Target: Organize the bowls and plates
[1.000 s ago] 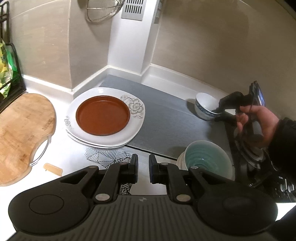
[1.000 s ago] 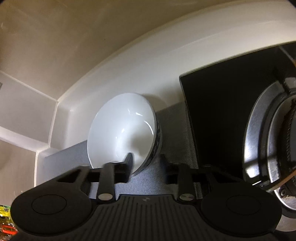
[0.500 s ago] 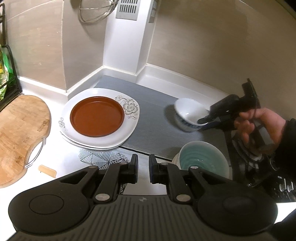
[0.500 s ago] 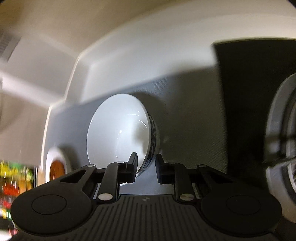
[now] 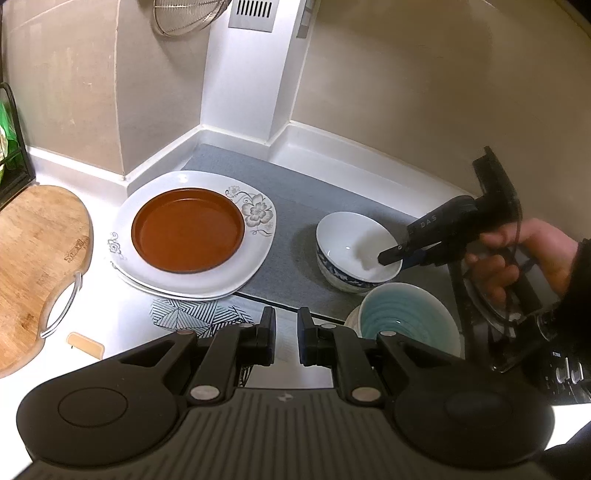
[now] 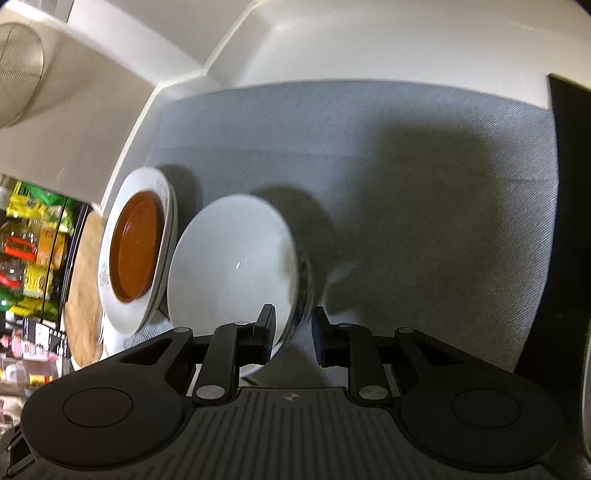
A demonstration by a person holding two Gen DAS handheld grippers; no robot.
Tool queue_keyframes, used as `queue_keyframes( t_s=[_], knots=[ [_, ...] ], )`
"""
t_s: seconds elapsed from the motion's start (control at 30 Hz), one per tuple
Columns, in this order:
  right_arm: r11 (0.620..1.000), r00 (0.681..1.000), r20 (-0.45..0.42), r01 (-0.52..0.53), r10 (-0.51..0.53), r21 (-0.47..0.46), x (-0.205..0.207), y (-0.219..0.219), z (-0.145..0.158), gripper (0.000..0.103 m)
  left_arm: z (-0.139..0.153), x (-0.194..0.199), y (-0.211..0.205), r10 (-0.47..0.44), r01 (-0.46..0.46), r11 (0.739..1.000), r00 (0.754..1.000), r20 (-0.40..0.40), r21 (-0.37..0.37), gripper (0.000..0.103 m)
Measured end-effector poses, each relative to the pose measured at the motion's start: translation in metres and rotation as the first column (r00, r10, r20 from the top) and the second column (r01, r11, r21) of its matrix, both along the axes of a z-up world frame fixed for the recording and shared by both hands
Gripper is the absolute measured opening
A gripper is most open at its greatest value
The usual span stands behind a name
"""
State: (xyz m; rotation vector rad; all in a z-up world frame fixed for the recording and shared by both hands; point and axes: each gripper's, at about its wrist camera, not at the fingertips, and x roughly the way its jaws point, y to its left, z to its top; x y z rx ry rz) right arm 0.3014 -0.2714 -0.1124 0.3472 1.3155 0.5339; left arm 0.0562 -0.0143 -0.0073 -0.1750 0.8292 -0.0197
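A white bowl with a blue patterned outside (image 5: 352, 249) sits low over the grey mat (image 5: 295, 206); whether it touches the mat I cannot tell. My right gripper (image 5: 397, 256) is shut on its near rim, one finger inside and one outside; the bowl (image 6: 232, 266) fills the right wrist view between the fingers. A teal ribbed bowl (image 5: 400, 319) stands just in front of it. A brown plate (image 5: 188, 230) lies on stacked white flowered plates (image 5: 255, 218) to the left. My left gripper (image 5: 284, 338) hovers near the counter's front, jaws nearly together, holding nothing.
A wooden cutting board (image 5: 35, 258) lies at the far left by a black rack (image 5: 13, 155). A patterned trivet (image 5: 184, 314) lies under the plates' front edge. The stove (image 5: 517, 332) is at the right. A wire strainer (image 5: 184, 16) hangs on the wall.
My right gripper closed on the white bowl's rim and carried it from the back right corner leftward and forward, to beside the teal bowl. The left gripper barely moved.
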Motion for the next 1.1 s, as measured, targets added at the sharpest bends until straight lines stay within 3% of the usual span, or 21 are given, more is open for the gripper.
queue_keyframes(
  t_s=[0.1, 0.17, 0.3, 0.4, 0.5, 0.57, 0.67, 0.73, 1.1],
  knots=[
    [0.999, 0.999, 0.041, 0.011, -0.01, -0.03, 0.0, -0.002, 0.005, 0.025, -0.001, 0.004, 0.004, 0.003, -0.003, 1.0, 1.0, -0.002, -0.005, 0.016],
    [0.999, 0.998, 0.066, 0.005, -0.001, -0.053, 0.001, -0.001, 0.006, 0.026, -0.002, 0.009, 0.005, 0.001, -0.001, 1.0, 1.0, 0.001, -0.003, 0.026],
    [0.994, 0.993, 0.114, -0.022, 0.034, -0.106, 0.001, 0.008, 0.005, 0.025, -0.004, 0.022, 0.006, -0.018, 0.018, 1.0, 1.0, 0.003, -0.004, 0.026],
    [0.991, 0.991, 0.12, -0.04, 0.056, -0.128, 0.0, 0.021, 0.002, 0.01, -0.006, 0.034, 0.005, -0.043, 0.043, 0.999, 0.999, 0.002, -0.002, 0.026],
    [0.979, 0.981, 0.164, -0.076, 0.108, -0.189, -0.004, 0.034, 0.004, 0.009, -0.01, 0.051, 0.001, -0.08, 0.08, 0.997, 0.997, 0.0, -0.005, 0.027],
    [0.977, 0.979, 0.166, -0.09, 0.122, -0.191, -0.004, 0.037, 0.004, 0.009, -0.019, 0.067, 0.0, -0.07, 0.069, 0.997, 0.997, -0.027, -0.023, 0.034],
    [0.978, 0.979, 0.164, -0.089, 0.121, -0.19, -0.003, 0.04, 0.004, 0.009, -0.029, 0.095, -0.004, -0.064, 0.062, 0.997, 0.996, -0.057, -0.044, 0.036],
    [0.979, 0.981, 0.161, -0.079, 0.11, -0.187, -0.004, 0.04, 0.004, 0.009, -0.033, 0.11, -0.01, -0.068, 0.067, 0.998, 0.996, -0.059, -0.023, 0.041],
    [0.985, 0.986, 0.164, -0.005, 0.034, -0.174, -0.015, 0.035, 0.009, 0.013, -0.061, 0.162, -0.03, -0.085, 0.09, 0.995, 0.991, -0.106, 0.049, 0.047]
  ],
)
